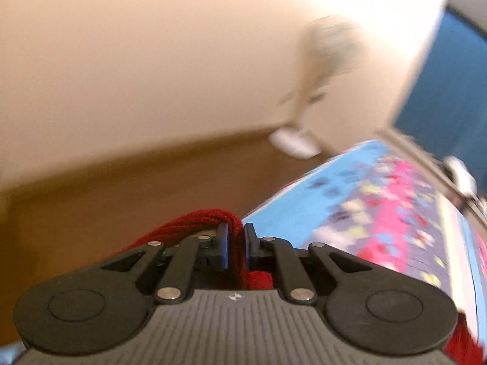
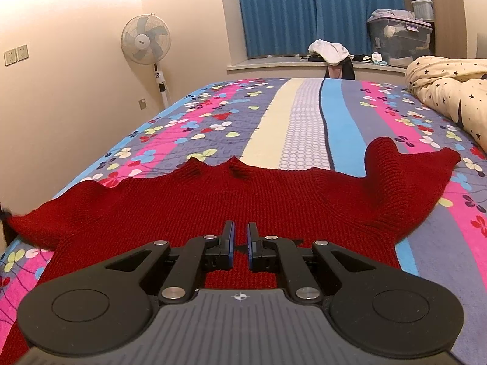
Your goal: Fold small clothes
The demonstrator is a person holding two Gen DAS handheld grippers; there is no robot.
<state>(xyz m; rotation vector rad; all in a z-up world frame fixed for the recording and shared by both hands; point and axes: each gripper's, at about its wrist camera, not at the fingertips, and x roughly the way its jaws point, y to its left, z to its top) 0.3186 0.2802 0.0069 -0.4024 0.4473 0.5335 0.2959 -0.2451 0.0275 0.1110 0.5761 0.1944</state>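
A small red knit sweater (image 2: 213, 200) lies spread flat on the flowered bedspread (image 2: 213, 115), its neck toward the far side and its sleeves out to both sides. My right gripper (image 2: 240, 237) hovers over the sweater's near hem; its jaws stand a narrow gap apart with nothing between them. In the blurred left wrist view, my left gripper (image 1: 236, 243) is shut on a fold of the red sweater (image 1: 197, 222), held near the bed's edge (image 1: 304, 182) with the floor beyond.
A standing fan (image 2: 146, 42) is by the left wall. A star-patterned duvet (image 2: 450, 88) lies bunched at the right of the bed. A windowsill with clothes (image 2: 331, 51), a storage bin (image 2: 398, 39) and blue curtains (image 2: 289, 9) are behind the bed.
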